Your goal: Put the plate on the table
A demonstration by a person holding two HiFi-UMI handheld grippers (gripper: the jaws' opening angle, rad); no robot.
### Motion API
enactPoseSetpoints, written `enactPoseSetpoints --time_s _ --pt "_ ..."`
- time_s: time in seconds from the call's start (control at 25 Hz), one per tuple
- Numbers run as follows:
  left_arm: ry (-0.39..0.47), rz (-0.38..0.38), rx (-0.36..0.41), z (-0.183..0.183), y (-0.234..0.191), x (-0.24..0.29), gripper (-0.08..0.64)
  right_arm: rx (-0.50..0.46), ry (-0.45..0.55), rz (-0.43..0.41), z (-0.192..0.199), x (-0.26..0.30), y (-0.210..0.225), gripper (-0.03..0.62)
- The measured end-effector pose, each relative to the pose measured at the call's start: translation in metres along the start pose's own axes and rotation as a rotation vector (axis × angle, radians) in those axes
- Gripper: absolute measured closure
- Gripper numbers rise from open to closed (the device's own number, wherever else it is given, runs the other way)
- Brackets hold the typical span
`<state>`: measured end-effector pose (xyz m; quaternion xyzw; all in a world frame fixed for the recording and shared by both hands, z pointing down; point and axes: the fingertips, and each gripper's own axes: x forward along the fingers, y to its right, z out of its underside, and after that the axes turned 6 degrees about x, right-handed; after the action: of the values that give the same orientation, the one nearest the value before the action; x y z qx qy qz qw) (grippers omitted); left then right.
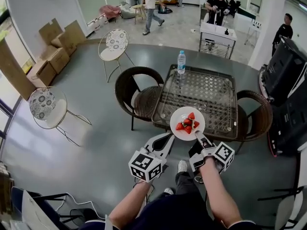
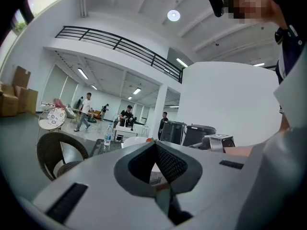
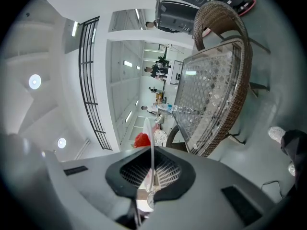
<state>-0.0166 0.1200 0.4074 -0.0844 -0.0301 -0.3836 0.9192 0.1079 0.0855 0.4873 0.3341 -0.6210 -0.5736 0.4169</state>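
A white plate point(image 1: 187, 123) with several strawberries point(image 1: 188, 122) hangs over the near edge of the glass-topped wicker table point(image 1: 206, 92). My right gripper point(image 1: 198, 136) is shut on the plate's near rim. In the right gripper view the plate point(image 3: 149, 138) shows edge-on between the jaws, with a strawberry point(image 3: 142, 140) beside it and the table point(image 3: 211, 95) beyond. My left gripper point(image 1: 168, 138) is just left of the plate, jaws together and empty. In the left gripper view, the left gripper point(image 2: 156, 145) points past the plate's white rim point(image 2: 133, 141).
A water bottle point(image 1: 181, 62) stands at the table's far left edge. Dark wicker chairs sit left point(image 1: 136, 97) and right point(image 1: 256, 116) of the table. Two light metal chairs point(image 1: 114, 46) stand further left. Black equipment point(image 1: 285, 75) is at the right. People stand in the background.
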Motion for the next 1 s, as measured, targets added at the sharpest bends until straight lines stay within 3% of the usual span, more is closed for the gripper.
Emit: enactPoseSetpoints --time_s 0.64,1.0 --pt "-0.037 -0.054 -0.021 -0.01 -0.092 0.118 0.554 0.01 -0.092 0.005 -0.074 0.138 -0.004 0.577" --pt "-0.081 -0.113 -0.015 -0.001 -0.117 0.157 0.554 -0.014 -0.173 0.039 -0.101 0.185 0.014 0.577"
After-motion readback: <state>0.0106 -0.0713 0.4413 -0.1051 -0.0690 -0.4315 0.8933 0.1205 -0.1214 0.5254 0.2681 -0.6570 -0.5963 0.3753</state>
